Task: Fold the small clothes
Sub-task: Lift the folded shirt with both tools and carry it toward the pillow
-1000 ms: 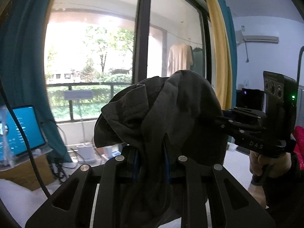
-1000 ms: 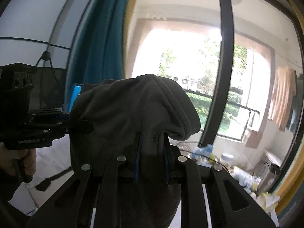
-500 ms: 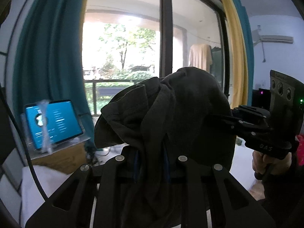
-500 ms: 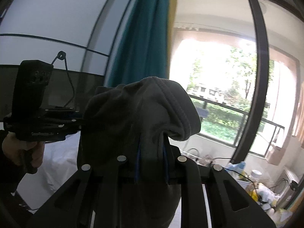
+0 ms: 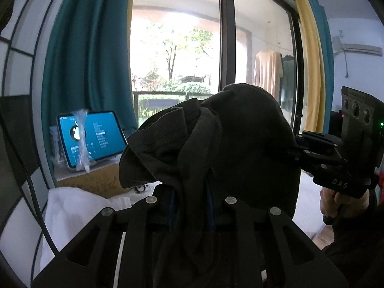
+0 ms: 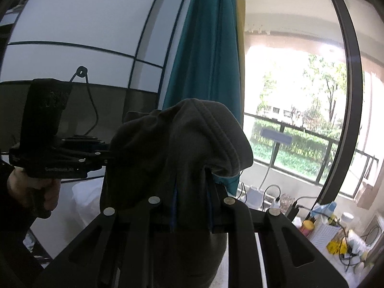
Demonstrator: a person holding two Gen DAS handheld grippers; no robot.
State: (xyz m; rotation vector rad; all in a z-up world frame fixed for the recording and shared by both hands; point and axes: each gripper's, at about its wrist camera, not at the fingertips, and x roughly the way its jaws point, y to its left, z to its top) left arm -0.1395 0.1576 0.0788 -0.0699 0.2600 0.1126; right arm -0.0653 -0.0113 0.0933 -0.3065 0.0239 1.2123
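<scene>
We held a soft, dark grey fabric garment (image 5: 230,148) aloft, left gripper (image 5: 189,206) and right gripper (image 6: 192,206) both clamped on bunched edges; it looked light, limp, best gripped at hems.

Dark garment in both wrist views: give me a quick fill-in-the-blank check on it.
1. The left tongs are ____ on the dark garment.
2. The right tongs grip the ____ garment.
3. Behind the garment, a lit ____ leans by the teal curtain.

Missing words: shut; same; tablet
</scene>
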